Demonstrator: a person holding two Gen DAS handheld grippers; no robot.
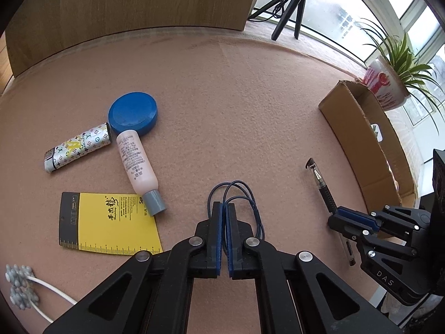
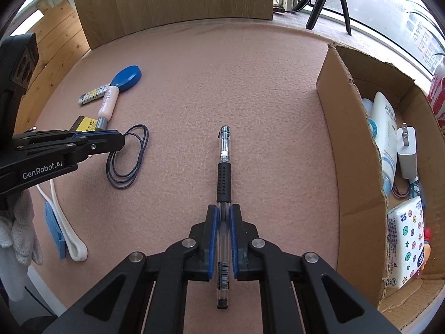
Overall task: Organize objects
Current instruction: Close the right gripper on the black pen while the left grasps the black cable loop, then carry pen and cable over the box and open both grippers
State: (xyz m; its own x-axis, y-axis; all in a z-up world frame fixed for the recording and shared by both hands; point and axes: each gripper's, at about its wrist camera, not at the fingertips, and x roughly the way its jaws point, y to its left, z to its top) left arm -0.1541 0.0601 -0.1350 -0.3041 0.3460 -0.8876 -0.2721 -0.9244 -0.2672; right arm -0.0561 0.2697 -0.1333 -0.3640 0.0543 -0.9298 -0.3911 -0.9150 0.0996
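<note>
A thin dark blue cord loop (image 1: pixel 249 194) lies on the pink felt mat (image 1: pixel 222 97). My left gripper (image 1: pixel 224 205) is shut on the near side of the loop, and the right wrist view shows the same grip (image 2: pixel 121 139) on the cord (image 2: pixel 130 164). A clear pen with a black rubber grip (image 2: pixel 224 167) lies lengthwise on the mat. My right gripper (image 2: pixel 224 212) is shut on its clear barrel just behind the rubber grip. In the left wrist view that gripper (image 1: pixel 335 217) sits over the pen (image 1: pixel 322 189).
An open cardboard box (image 2: pixel 347 139) at the right holds a white bottle (image 2: pixel 385 128), a charger (image 2: pixel 407 150) and a tissue pack (image 2: pixel 406 239). At the left lie a blue lid (image 1: pixel 133 114), a patterned lighter (image 1: pixel 78 147), a pink tube (image 1: pixel 137 164), a yellow card (image 1: pixel 111 222) and a white cable (image 2: pixel 65 222).
</note>
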